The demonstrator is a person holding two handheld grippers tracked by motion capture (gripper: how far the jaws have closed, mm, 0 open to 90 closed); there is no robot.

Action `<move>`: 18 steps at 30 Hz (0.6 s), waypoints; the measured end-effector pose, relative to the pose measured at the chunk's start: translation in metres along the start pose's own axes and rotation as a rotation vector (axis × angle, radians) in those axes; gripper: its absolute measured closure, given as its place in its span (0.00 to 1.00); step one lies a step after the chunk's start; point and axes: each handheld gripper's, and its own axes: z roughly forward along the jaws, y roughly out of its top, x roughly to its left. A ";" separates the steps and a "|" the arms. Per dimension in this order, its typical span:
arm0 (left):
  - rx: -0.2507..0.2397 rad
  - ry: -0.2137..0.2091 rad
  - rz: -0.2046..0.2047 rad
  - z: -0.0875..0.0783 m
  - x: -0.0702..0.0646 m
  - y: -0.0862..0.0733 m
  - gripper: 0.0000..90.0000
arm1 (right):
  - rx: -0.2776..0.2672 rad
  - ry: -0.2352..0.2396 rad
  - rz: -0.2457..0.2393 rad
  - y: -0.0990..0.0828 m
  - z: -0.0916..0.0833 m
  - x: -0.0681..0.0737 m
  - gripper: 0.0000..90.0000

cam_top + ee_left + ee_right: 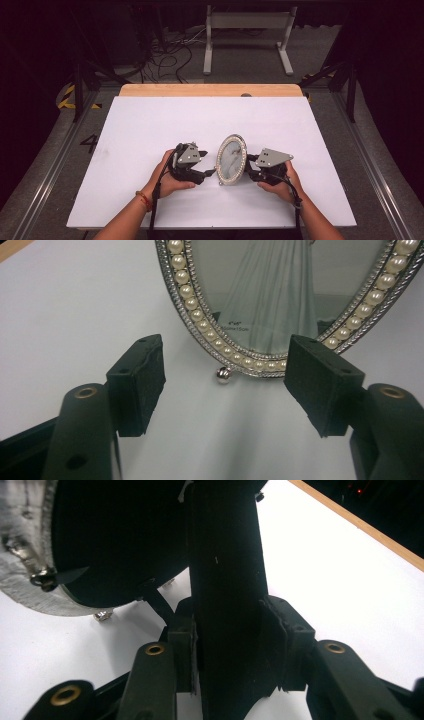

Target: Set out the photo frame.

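Note:
An oval picture frame (231, 160) with a pearl-beaded silver rim (200, 315) stands upright on the white table (150, 125), resting on a small silver ball foot (223, 375). My left gripper (207, 172) is just left of the frame's front. In the left gripper view, my left gripper (227, 357) is open, with its pads on either side of the frame's lower rim and apart from it. My right gripper (250, 167) is behind the frame. In the right gripper view it (227, 645) is shut on the black back stand (227, 580), which rises from the frame's dark back (115, 540).
A wooden strip (210, 90) runs along the table's far edge. Beyond it, on the floor, are a metal stand (247, 30) and loose cables (165, 60). White table surface lies on all sides of the frame.

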 end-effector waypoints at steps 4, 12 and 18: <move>0.006 -0.012 0.008 0.002 -0.001 0.001 0.34 | 0.029 -0.030 0.037 -0.001 -0.003 0.005 0.56; 0.019 -0.005 0.002 0.002 -0.001 -0.004 0.33 | 0.139 -0.039 0.026 -0.013 -0.006 0.009 0.75; 0.022 -0.015 -0.010 0.001 -0.001 -0.008 0.33 | 0.142 -0.055 0.024 -0.017 -0.008 0.009 0.80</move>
